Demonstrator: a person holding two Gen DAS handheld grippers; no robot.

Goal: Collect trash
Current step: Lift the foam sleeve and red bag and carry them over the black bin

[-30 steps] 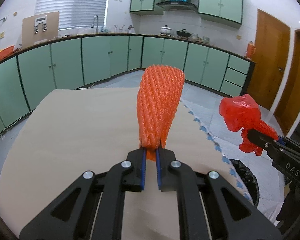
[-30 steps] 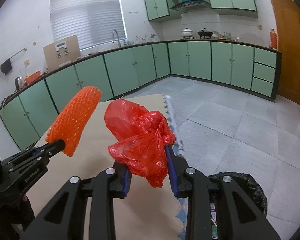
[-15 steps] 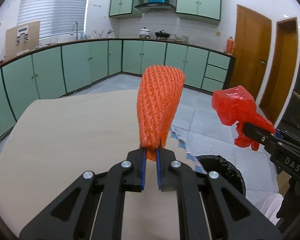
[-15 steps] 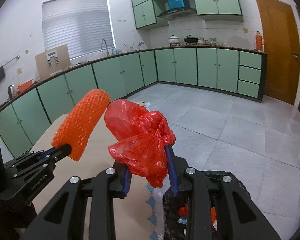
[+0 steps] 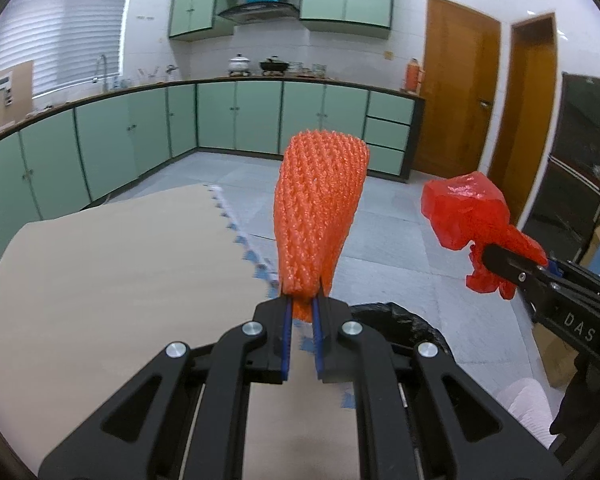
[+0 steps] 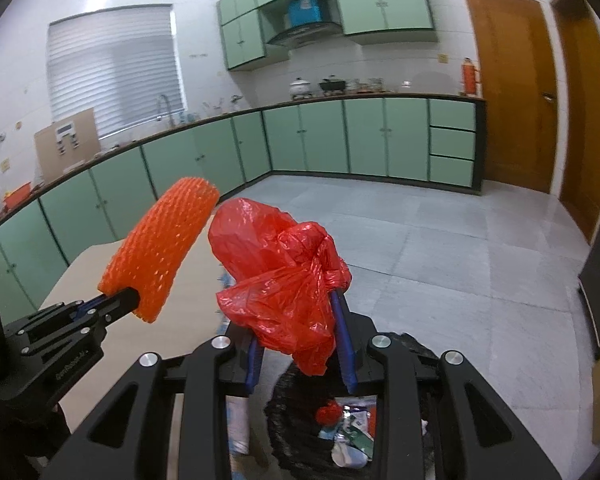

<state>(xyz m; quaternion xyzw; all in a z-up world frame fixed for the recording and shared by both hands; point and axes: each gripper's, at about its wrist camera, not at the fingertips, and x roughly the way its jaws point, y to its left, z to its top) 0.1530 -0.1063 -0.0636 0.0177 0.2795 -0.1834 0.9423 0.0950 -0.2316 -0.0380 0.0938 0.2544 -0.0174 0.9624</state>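
Left gripper pinches orange foam net by its base; right gripper clamps red plastic bag. Black-lined bin just below right jaws, part-full. Centre both over opening before release; left load sits nearer table edge, may miss. Floor beyond clear.

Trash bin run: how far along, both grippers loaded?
Done: some trash already lies in the black-lined bin. In hand: the left gripper is shut on an orange foam net, and the right gripper is shut on a crumpled red plastic bag, which hangs over the bin's mouth. Left: release both pieces into the bin; neither has dropped yet.
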